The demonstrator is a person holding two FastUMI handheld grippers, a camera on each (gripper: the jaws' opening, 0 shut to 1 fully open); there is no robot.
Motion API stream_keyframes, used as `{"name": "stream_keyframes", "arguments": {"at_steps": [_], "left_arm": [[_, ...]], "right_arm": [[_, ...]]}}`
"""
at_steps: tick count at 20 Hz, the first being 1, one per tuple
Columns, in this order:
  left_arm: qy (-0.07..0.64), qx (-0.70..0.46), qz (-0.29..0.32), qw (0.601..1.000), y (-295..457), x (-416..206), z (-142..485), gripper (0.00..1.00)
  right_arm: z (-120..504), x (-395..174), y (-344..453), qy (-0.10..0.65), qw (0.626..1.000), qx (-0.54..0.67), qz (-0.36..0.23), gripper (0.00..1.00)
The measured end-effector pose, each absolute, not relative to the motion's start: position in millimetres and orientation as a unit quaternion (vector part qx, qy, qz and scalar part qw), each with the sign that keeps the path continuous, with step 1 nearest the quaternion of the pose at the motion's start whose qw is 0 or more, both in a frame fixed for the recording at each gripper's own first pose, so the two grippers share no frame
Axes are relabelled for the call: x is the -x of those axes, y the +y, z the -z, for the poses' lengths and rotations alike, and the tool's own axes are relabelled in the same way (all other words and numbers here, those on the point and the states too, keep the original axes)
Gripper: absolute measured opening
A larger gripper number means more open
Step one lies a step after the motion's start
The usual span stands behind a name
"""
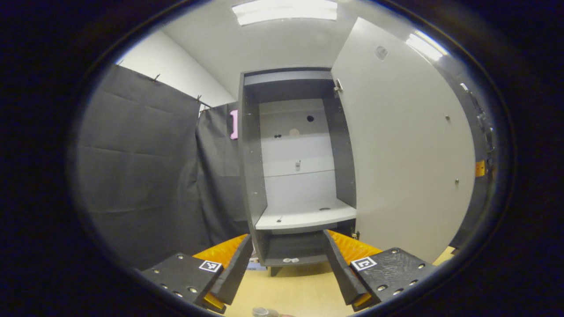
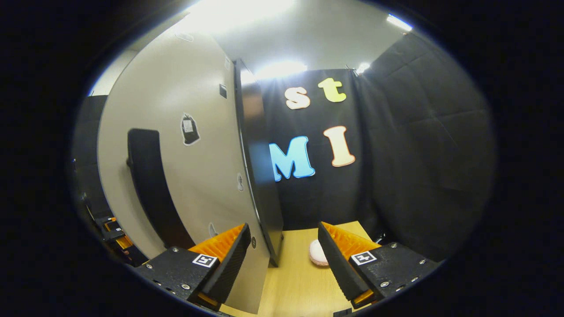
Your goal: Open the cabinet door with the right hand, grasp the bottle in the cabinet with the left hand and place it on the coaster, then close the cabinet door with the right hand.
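The grey cabinet (image 1: 252,176) stands open in the left gripper view, its pale door (image 1: 405,145) swung out to the right. Its white shelf (image 1: 304,216) holds no bottle. My left gripper (image 1: 288,240) hangs open in front of the cabinet's lower part, with nothing between its fingers. In the right gripper view the door (image 2: 198,176) shows its outer face with a black handle (image 2: 150,189). My right gripper (image 2: 284,229) is open, and the door's dark free edge (image 2: 260,176) runs between its fingers without being pressed. A pink round coaster (image 2: 315,253) lies on the table, partly behind one finger.
The wooden table (image 2: 295,281) runs under the cabinet and both grippers. A small grey and pinkish thing (image 1: 264,311) peeks in at the bottom edge of the left gripper view, too cut off to identify. Black cloth walls (image 1: 141,167) close the booth.
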State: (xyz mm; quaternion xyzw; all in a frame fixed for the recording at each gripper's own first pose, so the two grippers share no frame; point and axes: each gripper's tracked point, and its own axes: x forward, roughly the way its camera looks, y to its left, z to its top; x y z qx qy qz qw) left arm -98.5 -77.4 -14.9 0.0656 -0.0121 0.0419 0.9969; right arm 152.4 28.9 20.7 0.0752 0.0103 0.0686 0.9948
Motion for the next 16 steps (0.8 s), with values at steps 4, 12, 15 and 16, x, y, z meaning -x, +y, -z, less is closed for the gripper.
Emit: {"name": "stream_keyframes", "arguments": {"at_steps": [4,12,15,16], "left_arm": [[-0.003,-0.058,-0.083,0.995,-58.4,104.9,6.9,0.9],[0.008,-0.049,-0.104,0.993,-15.6,104.0,15.3,0.9],[0.017,-0.045,-0.107,0.993,1.3,99.0,20.1,0.9],[0.016,-0.047,-0.108,0.993,6.2,97.4,19.7,0.9]], "right_arm": [[-32.4,-151.2,44.9,-0.004,0.996,-0.038,-0.078,0.97],[-32.6,-156.3,129.1,0.009,0.99,-0.028,-0.14,0.93],[-28.1,-153.4,149.2,0.015,0.988,-0.036,-0.148,0.93],[-27.0,-154.7,154.4,0.019,0.988,-0.043,-0.15,0.89]]}}
